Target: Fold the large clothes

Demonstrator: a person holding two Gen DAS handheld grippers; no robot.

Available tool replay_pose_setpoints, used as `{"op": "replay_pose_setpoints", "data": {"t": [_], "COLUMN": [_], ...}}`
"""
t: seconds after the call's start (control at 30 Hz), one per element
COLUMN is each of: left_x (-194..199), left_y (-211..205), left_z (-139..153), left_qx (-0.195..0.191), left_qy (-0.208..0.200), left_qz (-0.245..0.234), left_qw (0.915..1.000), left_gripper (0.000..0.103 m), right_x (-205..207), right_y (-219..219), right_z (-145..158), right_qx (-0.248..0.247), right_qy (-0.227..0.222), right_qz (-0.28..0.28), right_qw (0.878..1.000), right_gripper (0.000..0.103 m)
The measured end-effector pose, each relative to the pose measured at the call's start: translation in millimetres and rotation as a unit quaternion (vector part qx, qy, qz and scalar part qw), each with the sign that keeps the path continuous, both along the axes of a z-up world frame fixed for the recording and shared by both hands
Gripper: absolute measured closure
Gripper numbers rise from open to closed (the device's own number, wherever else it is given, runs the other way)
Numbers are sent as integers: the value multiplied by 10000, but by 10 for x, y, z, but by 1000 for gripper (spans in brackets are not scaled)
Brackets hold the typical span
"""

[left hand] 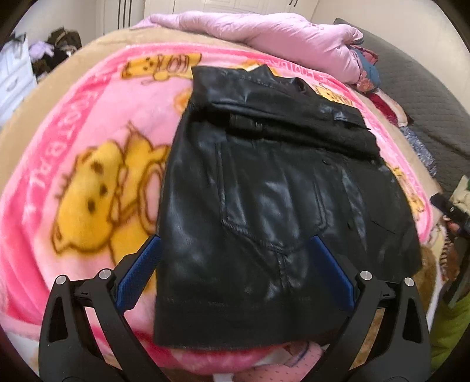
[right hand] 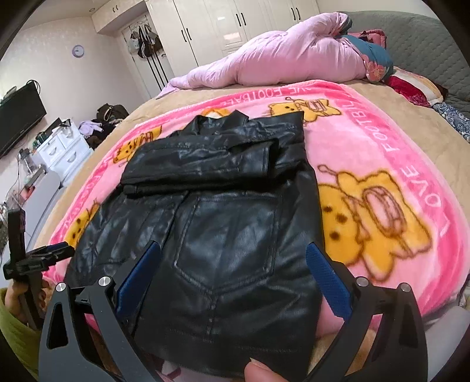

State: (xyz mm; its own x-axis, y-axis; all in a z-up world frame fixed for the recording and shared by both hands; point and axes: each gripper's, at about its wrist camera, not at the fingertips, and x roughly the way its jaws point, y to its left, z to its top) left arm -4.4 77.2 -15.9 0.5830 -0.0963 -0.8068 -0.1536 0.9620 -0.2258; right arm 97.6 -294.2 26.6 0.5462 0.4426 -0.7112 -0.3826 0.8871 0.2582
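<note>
A black leather jacket [left hand: 264,191] lies partly folded on a pink cartoon blanket [left hand: 88,164], with a sleeve laid across its upper part; it also shows in the right wrist view [right hand: 223,211]. My left gripper [left hand: 235,249] is open, its blue pads spread above the jacket's near hem, holding nothing. My right gripper [right hand: 235,255] is open too, over the jacket's near right part, holding nothing. The left gripper shows at the left edge of the right wrist view [right hand: 38,258]. The right gripper shows at the right edge of the left wrist view [left hand: 449,208].
A lilac quilt [right hand: 279,58] is heaped at the far side of the bed, with pillows [right hand: 379,61] beside a grey headboard [right hand: 426,44]. White drawers [right hand: 64,150], a TV [right hand: 17,114] and wardrobes [right hand: 223,26] stand beyond. A fingertip [right hand: 261,371] shows at the bottom.
</note>
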Motion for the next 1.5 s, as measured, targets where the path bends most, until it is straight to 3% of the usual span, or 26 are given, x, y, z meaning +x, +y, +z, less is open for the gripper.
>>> {"op": "replay_pose_setpoints", "data": {"t": [0.17,0.27,0.47,0.87,1.03,1.07,1.17,1.2,1.23,1.27,1.5], "left_x": [-113,-203,-310,-309,-301,-298,-276,-269,-263,-261,-333], "left_y": [47,117,319,164,60,69,118,128,138,142,262], "left_z": [15,-111,-360,-482,-473,-481,-530,-555,-575,-575,-524], "left_qx": [67,117,-372,-719,-752,-792,-983,-1017,-1037,-1024,-1198], "left_qy": [-17,193,448,320,247,245,253,267,277,272,62], "left_qz": [116,208,429,47,-212,-202,-156,-136,-113,-71,119], "left_qw": [9999,9995,9974,9969,9966,9963,9947,9944,9942,9943,9927], "left_gripper": [9,9,9,10,10,10,14,16,20,24,60], "right_x": [-90,-115,-118,-156,-205,-222,-343,-377,-394,-398,-438], "right_y": [-70,-123,-189,-296,-151,-119,-42,-47,-75,-110,-423], "right_z": [-103,-200,-436,-651,-810,-831,-836,-808,-769,-734,-290], "right_qx": [-160,-287,-554,-694,-1085,-1153,-1303,-1297,-1208,-1109,377], "right_qy": [166,336,732,1024,1190,1166,882,740,626,559,42], "right_qz": [-16,-16,-106,-30,336,414,671,697,674,641,558], "right_qw": [9997,9990,9957,9923,9864,9856,9853,9863,9884,9902,9977], "right_gripper": [4,4,4,4,7,23,35,49,69,80,92]}}
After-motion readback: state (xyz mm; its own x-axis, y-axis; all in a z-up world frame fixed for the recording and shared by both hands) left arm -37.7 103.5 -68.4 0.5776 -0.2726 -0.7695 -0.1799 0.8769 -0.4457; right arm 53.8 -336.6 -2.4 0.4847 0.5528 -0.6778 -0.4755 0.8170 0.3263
